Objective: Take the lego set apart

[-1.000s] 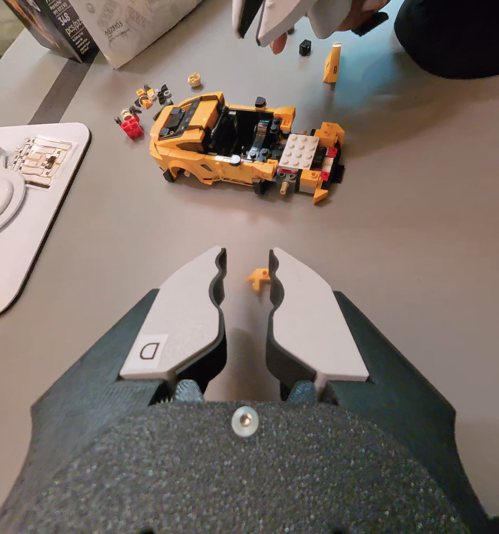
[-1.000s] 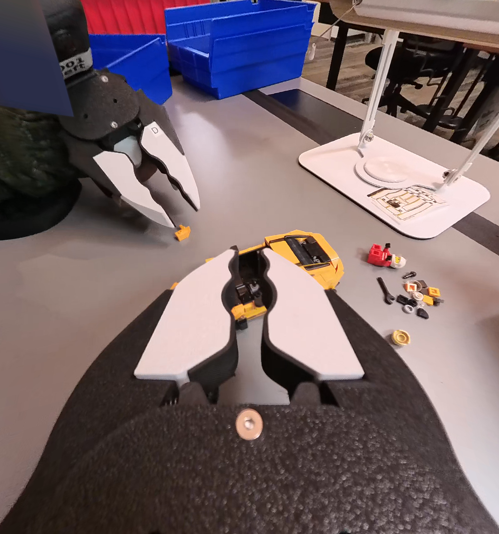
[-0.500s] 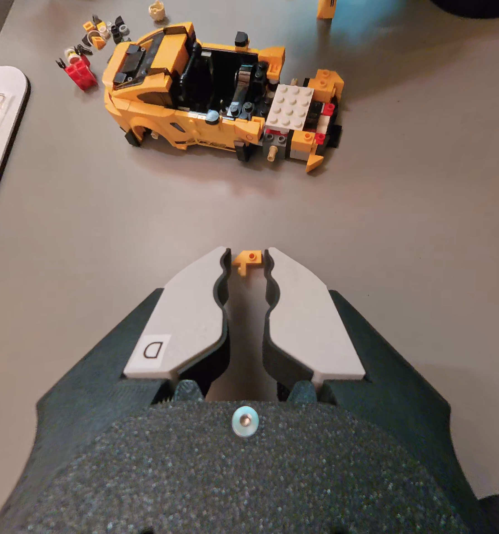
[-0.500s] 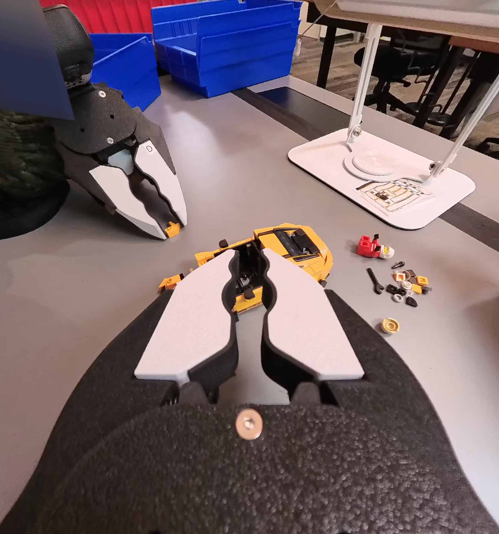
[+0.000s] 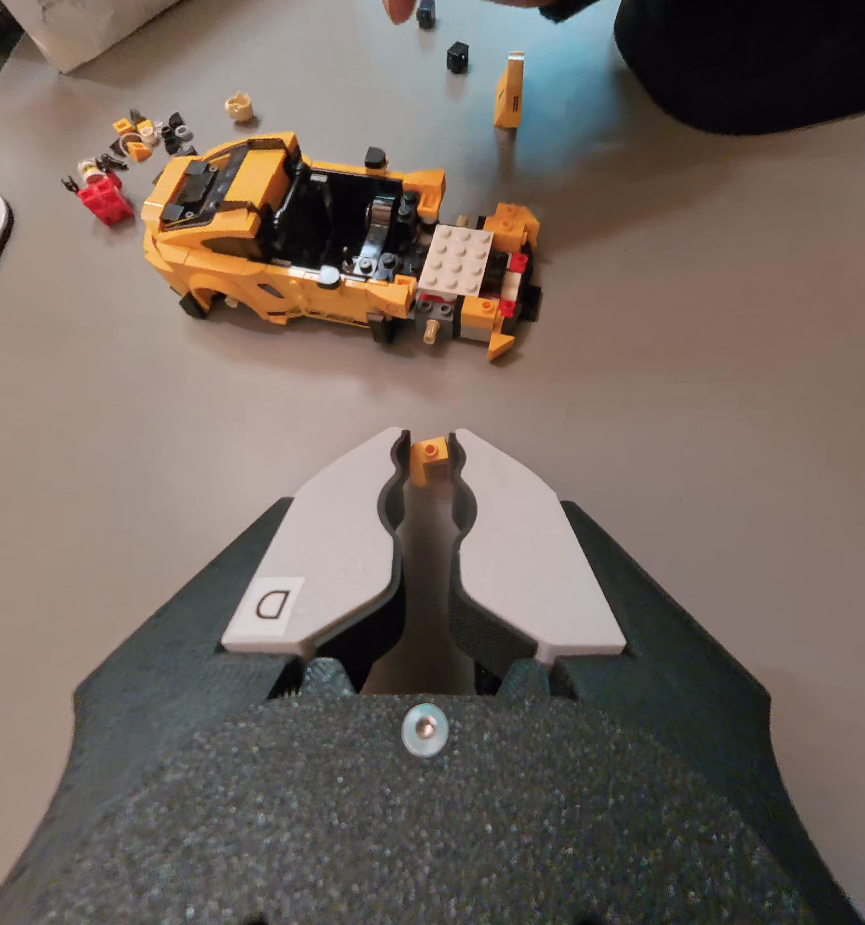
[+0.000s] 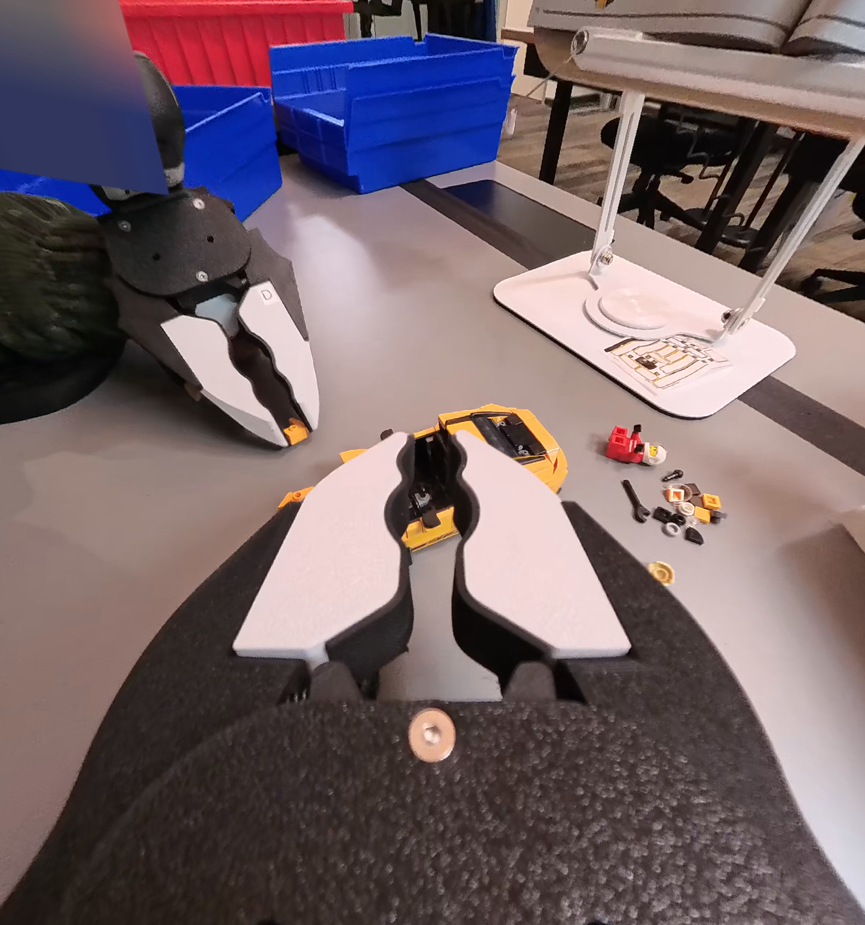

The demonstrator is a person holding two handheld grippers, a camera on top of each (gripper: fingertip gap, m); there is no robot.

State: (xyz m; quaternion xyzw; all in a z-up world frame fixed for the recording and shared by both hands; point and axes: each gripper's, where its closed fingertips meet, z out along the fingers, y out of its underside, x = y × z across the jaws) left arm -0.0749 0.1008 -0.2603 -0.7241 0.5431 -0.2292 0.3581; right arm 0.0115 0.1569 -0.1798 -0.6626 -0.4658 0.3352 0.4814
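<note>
The yellow lego car [image 5: 270, 250], partly stripped with its black cabin open, stands on the grey table [image 5: 670, 400]. My left gripper [image 5: 428, 443] is shut on a small orange piece [image 5: 428, 463] at its fingertips, just in front of the car's near side. In the right wrist view the left gripper [image 6: 290, 433] holds that orange piece [image 6: 294, 429] low over the table. My right gripper [image 6: 433, 440] hovers over the car [image 6: 515, 440] with a narrow gap between its fingers and nothing in it.
Several small loose parts [image 5: 145, 135] and a red piece [image 5: 105, 202] lie by the car's left end. A tan round piece [image 5: 239, 107], black bits [image 5: 458, 56] and an orange slope piece [image 5: 510, 95] lie beyond. A white stand base [image 6: 640, 330] and blue bins [image 6: 390, 110] stand further off. My right fingertips sit around 15 centimetres from my left ones.
My left gripper has closed on the small orange piece that lay on the table between its fingers. My right gripper has stayed over the car with the same narrow gap.
</note>
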